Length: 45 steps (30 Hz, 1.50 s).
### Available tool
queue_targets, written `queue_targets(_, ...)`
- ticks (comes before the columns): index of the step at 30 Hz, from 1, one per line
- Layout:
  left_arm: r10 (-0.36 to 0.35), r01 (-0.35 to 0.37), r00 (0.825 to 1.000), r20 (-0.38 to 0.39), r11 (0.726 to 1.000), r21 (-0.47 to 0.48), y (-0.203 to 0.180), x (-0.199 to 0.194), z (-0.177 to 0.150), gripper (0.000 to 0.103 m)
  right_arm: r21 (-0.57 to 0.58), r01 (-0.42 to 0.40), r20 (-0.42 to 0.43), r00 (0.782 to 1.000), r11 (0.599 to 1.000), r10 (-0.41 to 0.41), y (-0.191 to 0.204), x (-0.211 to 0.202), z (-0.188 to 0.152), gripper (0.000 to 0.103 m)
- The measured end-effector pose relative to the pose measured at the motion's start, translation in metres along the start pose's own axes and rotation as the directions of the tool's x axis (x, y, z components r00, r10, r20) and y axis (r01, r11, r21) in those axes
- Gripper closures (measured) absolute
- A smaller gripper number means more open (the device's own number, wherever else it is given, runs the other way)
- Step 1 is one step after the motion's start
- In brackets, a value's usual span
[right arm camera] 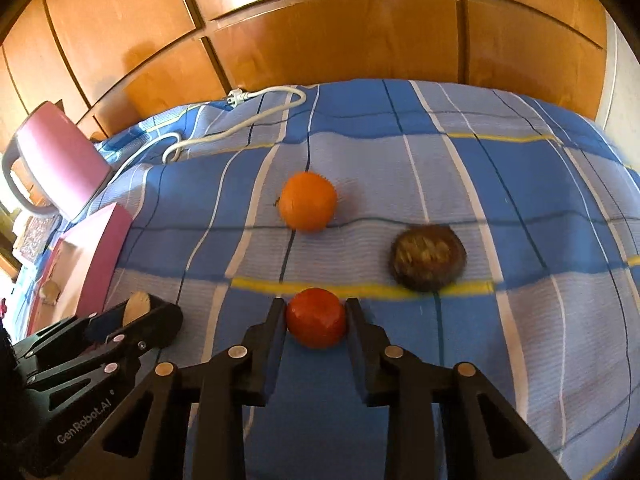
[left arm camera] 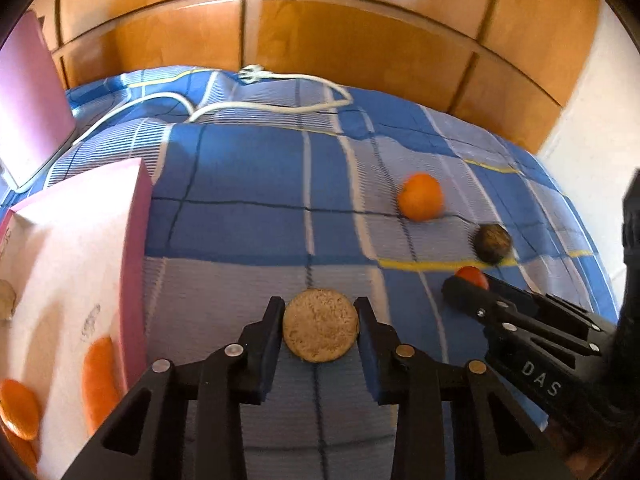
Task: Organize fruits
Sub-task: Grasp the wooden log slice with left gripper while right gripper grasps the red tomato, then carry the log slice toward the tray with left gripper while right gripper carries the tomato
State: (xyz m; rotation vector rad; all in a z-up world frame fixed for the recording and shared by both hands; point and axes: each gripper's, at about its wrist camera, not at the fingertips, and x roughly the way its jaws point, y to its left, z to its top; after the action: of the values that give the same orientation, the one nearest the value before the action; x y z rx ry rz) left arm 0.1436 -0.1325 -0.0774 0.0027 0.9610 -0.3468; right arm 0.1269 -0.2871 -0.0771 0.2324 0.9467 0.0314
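My left gripper [left arm camera: 320, 330] is shut on a round tan fruit [left arm camera: 320, 330] and holds it above the blue checked bedspread [left arm camera: 248, 184], beside a pink box [left arm camera: 80, 264] on the left. My right gripper [right arm camera: 316, 318] is shut on a red fruit [right arm camera: 316, 318], which also shows in the left wrist view [left arm camera: 474, 276]. An orange [right arm camera: 307, 207] and a dark brown fruit [right arm camera: 428, 258] lie on the bedspread beyond it; they show in the left wrist view too, the orange [left arm camera: 420, 202] and the brown fruit [left arm camera: 493, 243]. The left gripper [right arm camera: 138, 310] appears at lower left of the right wrist view.
The pink box holds orange fruits [left arm camera: 18, 408] and a pale one [left arm camera: 6, 300]. A white power cable [right arm camera: 240, 120] lies at the far side of the bed. A pink lidded object [right arm camera: 60, 160] stands at the left. Wooden wardrobe doors [right arm camera: 340, 32] rise behind the bed.
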Motion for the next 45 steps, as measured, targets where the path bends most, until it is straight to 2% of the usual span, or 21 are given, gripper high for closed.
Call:
queue_targets(7, -0.041, 0.040, 0.999, 0.014, 0.997, 0.069, -0.022, -0.021, -0.036, 0.068, -0.028, 0.001, -0.007, 1.000, 1.000, -0.001, -0.002, -0.021, -0.029, 0.074)
queue_targets(11, -0.024, 0.022, 0.999, 0.025, 0.996, 0.083, -0.025, -0.025, -0.053, 0.068, -0.041, 0.010, 0.021, 1.000, 0.999, -0.009, -0.001, -0.029, -0.042, 0.074)
queue_targets(15, -0.031, 0.027, 0.998, 0.052, 0.996, 0.081, -0.025, -0.023, -0.058, 0.068, -0.034, 0.040, 0.065, 0.997, 0.999, -0.038, 0.001, -0.029, -0.048, 0.073)
queue_targets(20, -0.006, -0.004, 0.997, 0.081, 0.992, 0.126, -0.030, -0.023, -0.063, 0.068, -0.079, 0.092, 0.101, 0.991, 0.993, -0.083, 0.009, -0.028, -0.052, 0.073)
queue_targets(31, 0.024, -0.046, 0.992, 0.126, 0.984, 0.174, -0.035, -0.024, -0.069, 0.068, -0.093, 0.093, 0.135, 0.988, 0.991, -0.080, 0.009, -0.027, -0.055, 0.073)
queue_targets(45, 0.015, -0.041, 0.989, 0.144, 0.983, 0.180, -0.034, -0.025, -0.072, 0.068, -0.107, 0.111, 0.152, 0.984, 0.988, -0.094, 0.011, -0.027, -0.057, 0.073)
